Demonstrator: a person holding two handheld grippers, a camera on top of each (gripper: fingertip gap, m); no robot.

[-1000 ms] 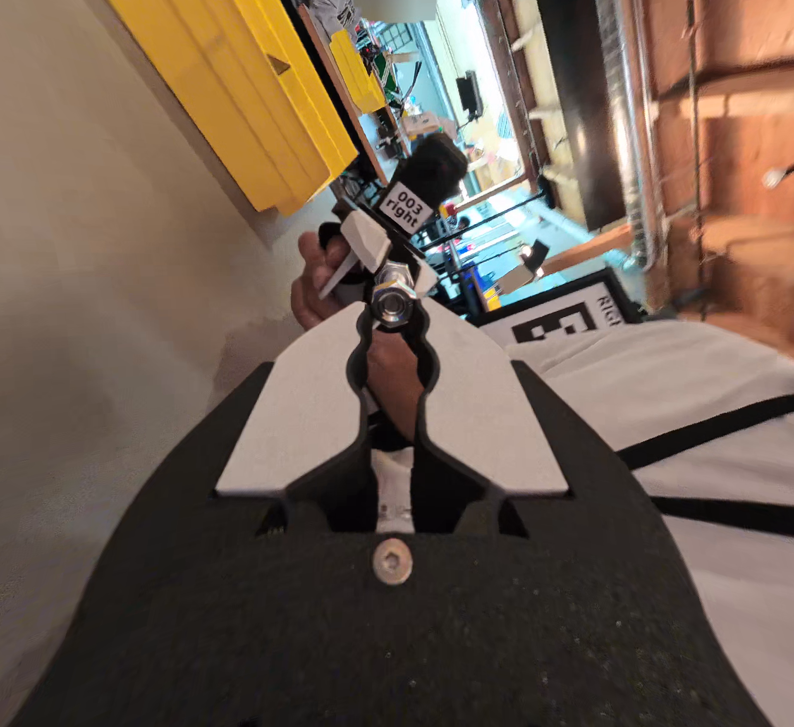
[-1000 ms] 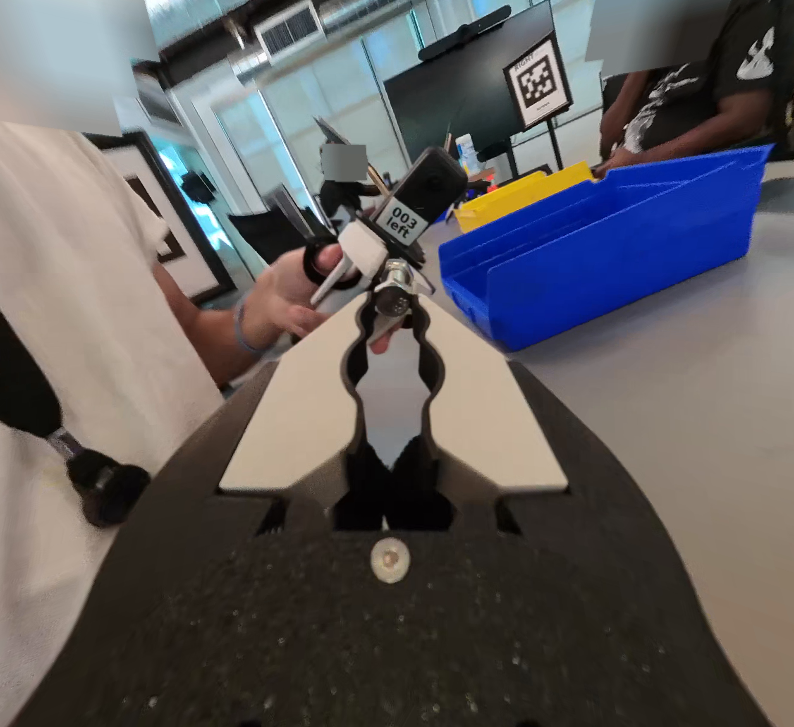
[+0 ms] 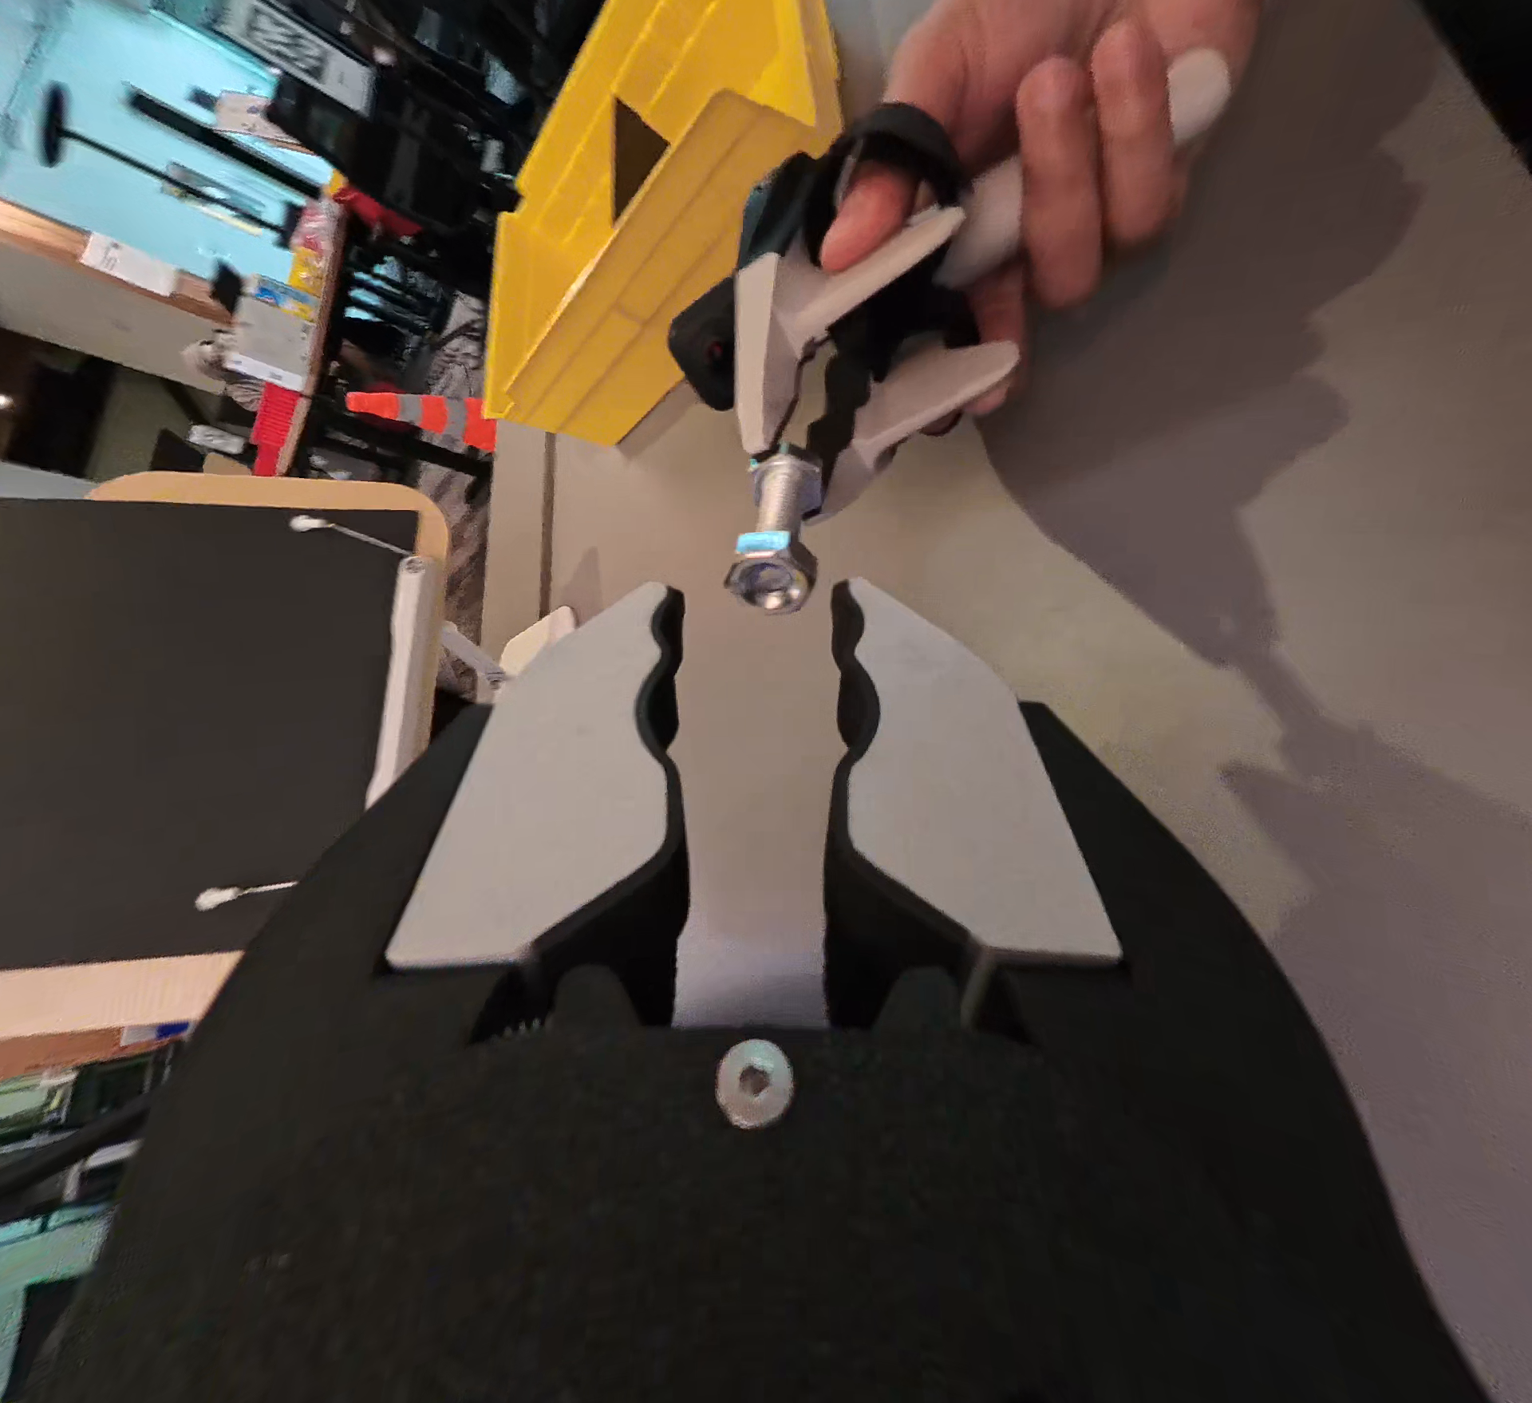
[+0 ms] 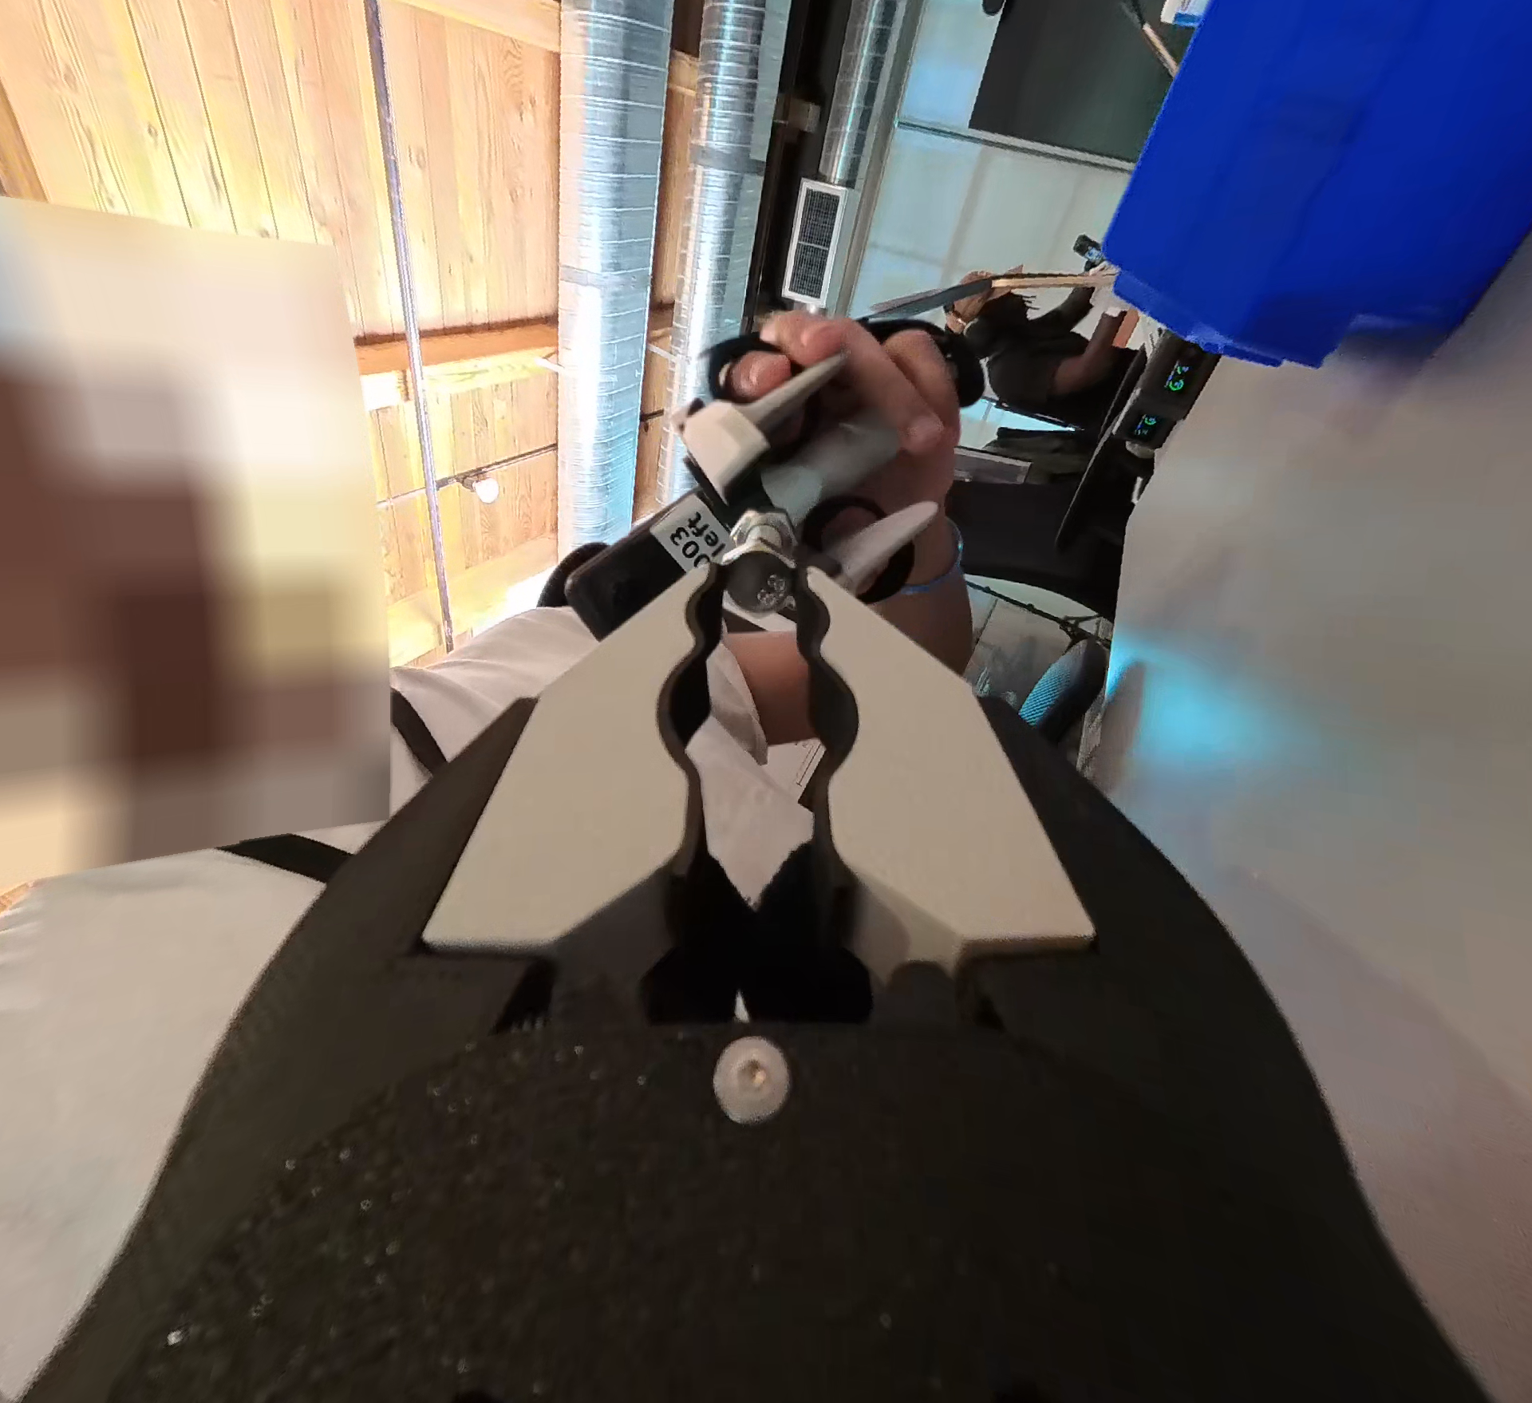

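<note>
The right gripper [image 4: 758, 575] clamps the head of a bolt [image 3: 779, 505], whose nut [image 3: 769, 582] sits just off the left gripper [image 3: 756, 600], its jaws spread wide and empty. A clean grip probably needs those jaws square on the nut's flats. The yellow bin [image 3: 663, 202] and blue bin [image 4: 1359, 119] hide their insides.

A silver bolt [image 3: 779, 501] with a hex nut [image 3: 767, 582] threaded on its free end hangs in mid-air above the grey counter [image 3: 1161, 617]. Its head end is pinched at the tips of the right gripper [image 3: 792, 455] (seen from the right wrist view, the head [image 4: 767, 585] fills the gap there). The nut points at the left gripper [image 3: 756, 596], whose fingers stand apart, not touching it.
</note>
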